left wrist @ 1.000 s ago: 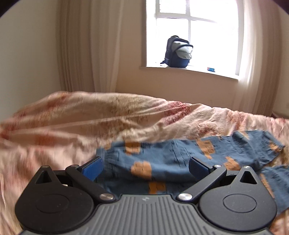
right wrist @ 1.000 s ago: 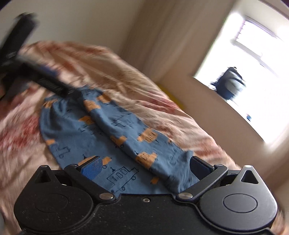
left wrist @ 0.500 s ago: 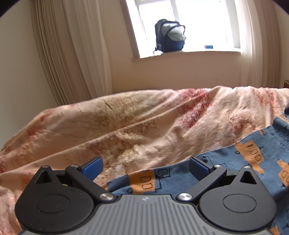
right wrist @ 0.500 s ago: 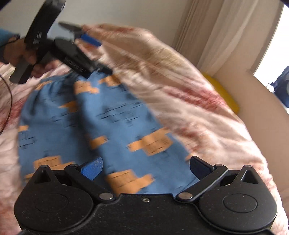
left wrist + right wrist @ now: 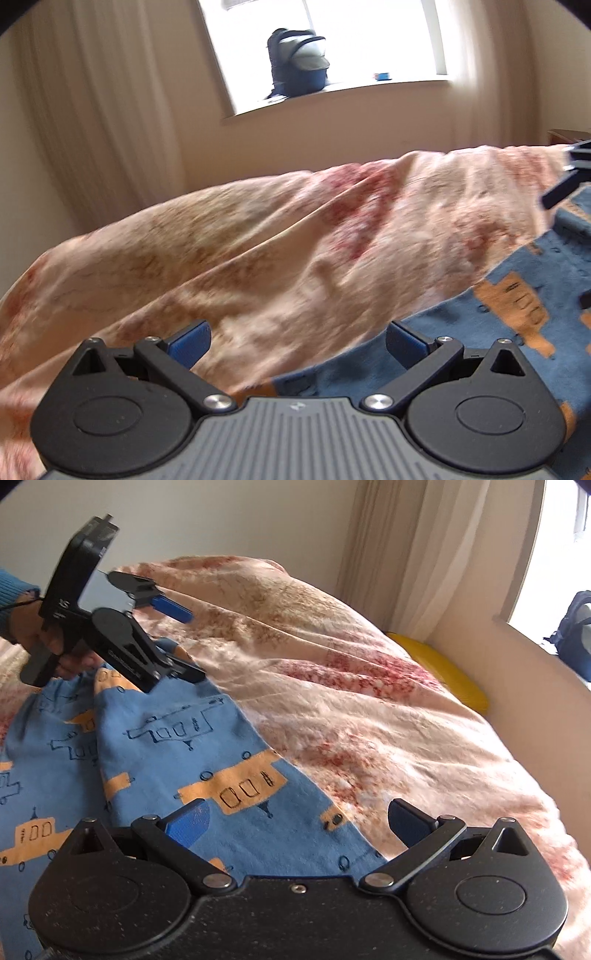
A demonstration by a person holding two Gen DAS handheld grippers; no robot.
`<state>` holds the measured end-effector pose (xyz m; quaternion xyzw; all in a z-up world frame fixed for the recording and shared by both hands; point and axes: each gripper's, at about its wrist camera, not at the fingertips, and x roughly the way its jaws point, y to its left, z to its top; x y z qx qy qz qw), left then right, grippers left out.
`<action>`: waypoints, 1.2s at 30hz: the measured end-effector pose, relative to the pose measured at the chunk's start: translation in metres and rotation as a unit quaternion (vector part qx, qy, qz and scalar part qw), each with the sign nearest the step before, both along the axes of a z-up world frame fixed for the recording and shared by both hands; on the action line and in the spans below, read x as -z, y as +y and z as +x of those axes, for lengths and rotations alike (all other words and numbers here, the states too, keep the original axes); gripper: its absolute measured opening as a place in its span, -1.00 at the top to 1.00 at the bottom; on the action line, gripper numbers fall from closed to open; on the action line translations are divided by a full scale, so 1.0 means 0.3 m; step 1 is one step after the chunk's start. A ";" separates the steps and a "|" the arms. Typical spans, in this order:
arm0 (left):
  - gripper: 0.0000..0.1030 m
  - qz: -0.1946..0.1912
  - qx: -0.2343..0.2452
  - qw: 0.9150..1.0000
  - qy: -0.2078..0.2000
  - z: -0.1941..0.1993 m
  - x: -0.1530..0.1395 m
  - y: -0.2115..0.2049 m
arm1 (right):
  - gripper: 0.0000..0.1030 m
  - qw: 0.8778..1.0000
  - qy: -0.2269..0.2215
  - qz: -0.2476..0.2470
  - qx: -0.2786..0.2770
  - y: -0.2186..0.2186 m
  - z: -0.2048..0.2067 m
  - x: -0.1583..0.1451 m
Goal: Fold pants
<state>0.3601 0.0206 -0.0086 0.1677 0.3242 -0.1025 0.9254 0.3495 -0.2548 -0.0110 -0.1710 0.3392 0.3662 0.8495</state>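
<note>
- Blue pants (image 5: 177,746) with orange prints lie spread on the bed's floral duvet (image 5: 369,701).
- My left gripper (image 5: 295,343) — jaws released, gripping nothing — hovers at the pants' edge.
- My right gripper (image 5: 295,823) hangs over the fabric, jaws likewise spread wide.

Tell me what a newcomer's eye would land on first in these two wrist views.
First, the blue pants with orange vehicle prints, spread flat on the rumpled pink floral bedspread. Next, the left claw, held in a hand at the pants' far end, jaws open; the right claw is open over the near end. Behind, a dark backpack sits on the bright windowsill.
</note>
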 end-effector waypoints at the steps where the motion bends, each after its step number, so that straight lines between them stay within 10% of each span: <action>1: -1.00 -0.007 0.019 1.000 0.005 0.009 -0.005 -0.005 | -0.99 1.000 0.003 0.008 -0.005 -0.003 0.015 0.006; 8: -1.00 0.020 0.181 0.980 0.078 0.080 0.012 -0.072 | -0.99 0.999 0.035 -0.034 -0.023 -0.013 0.096 0.047; 15: -0.75 0.051 0.185 0.972 0.138 0.145 0.042 -0.081 | -0.98 0.996 0.072 -0.047 0.017 -0.038 0.149 0.086; 22: -0.49 0.024 0.206 0.957 0.205 0.142 0.053 -0.055 | -0.42 0.995 0.085 -0.045 -0.003 -0.035 0.123 0.066; 31: 0.88 0.055 0.161 0.966 0.194 0.139 0.044 -0.054 | 0.70 0.997 0.068 -0.036 0.027 -0.042 0.106 0.061; 36: 1.00 0.063 0.114 0.979 0.154 0.068 -0.005 -0.068 | 0.96 0.997 0.036 -0.041 0.047 -0.037 0.081 0.056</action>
